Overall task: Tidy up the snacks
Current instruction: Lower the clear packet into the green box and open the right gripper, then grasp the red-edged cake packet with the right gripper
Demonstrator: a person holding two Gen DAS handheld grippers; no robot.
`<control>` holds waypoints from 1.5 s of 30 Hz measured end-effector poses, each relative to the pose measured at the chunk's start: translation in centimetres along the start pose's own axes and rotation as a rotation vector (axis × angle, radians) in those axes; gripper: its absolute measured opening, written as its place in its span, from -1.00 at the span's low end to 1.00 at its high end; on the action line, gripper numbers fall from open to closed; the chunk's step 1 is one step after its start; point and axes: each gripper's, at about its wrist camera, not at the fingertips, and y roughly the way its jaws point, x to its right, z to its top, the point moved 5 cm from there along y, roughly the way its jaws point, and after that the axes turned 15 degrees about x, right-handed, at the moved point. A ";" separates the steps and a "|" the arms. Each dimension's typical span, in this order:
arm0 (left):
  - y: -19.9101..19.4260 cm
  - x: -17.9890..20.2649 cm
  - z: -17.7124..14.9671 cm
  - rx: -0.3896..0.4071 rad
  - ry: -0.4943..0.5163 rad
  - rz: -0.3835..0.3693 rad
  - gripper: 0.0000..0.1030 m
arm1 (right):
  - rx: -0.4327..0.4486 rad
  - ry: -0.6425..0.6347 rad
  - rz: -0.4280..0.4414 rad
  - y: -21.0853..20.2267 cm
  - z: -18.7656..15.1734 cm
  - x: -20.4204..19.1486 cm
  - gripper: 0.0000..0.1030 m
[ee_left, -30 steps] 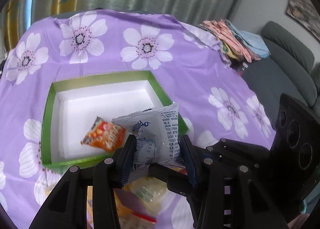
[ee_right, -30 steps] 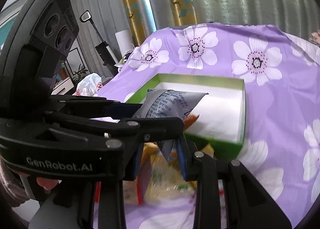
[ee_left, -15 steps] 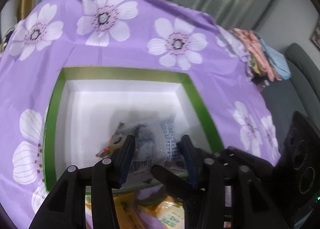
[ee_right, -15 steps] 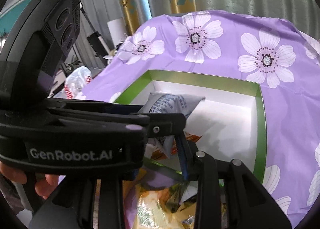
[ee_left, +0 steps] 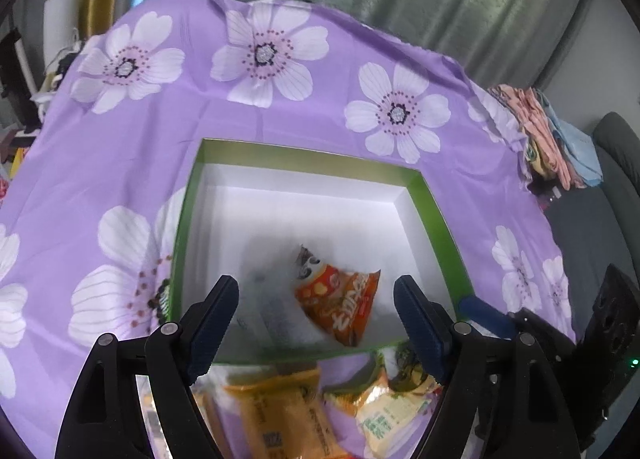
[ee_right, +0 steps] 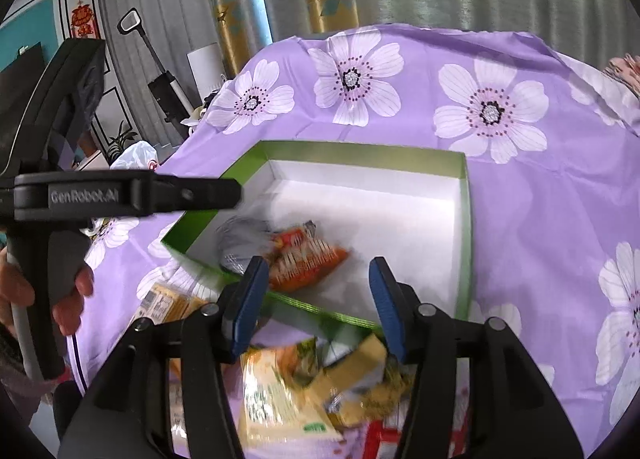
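Snacks were split between two places: a grey-white packet (ee_left: 264, 299), blurred, and an orange packet (ee_left: 340, 307) lay inside the green-rimmed box (ee_left: 436, 211), near its front wall, while several yellow and orange packets (ee_left: 280, 407) lay loose on the floral purple cloth (ee_left: 120, 163) just in front of the box. Left gripper (ee_left: 316, 311) hung above the box's near edge, jaws opening and already wide, pads clear of both packets; judged to be a release over the box so the grey packet lands inside. Right gripper (ee_right: 316, 295) sat over the front rim, jaws opening, nothing pressed between them. Loose pile directly below both tools, probably the source for the next pick.
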 end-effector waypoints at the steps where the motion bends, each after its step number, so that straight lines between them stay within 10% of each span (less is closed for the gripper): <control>1: -0.3 -0.1 -0.1 0.003 -0.002 0.002 0.54 | -0.004 0.005 0.003 -0.3 -0.2 0.0 0.04; 45: -7.0 -3.0 -15.8 -0.252 -0.281 -0.025 0.54 | -0.269 0.149 0.229 -3.9 -12.8 -6.8 0.07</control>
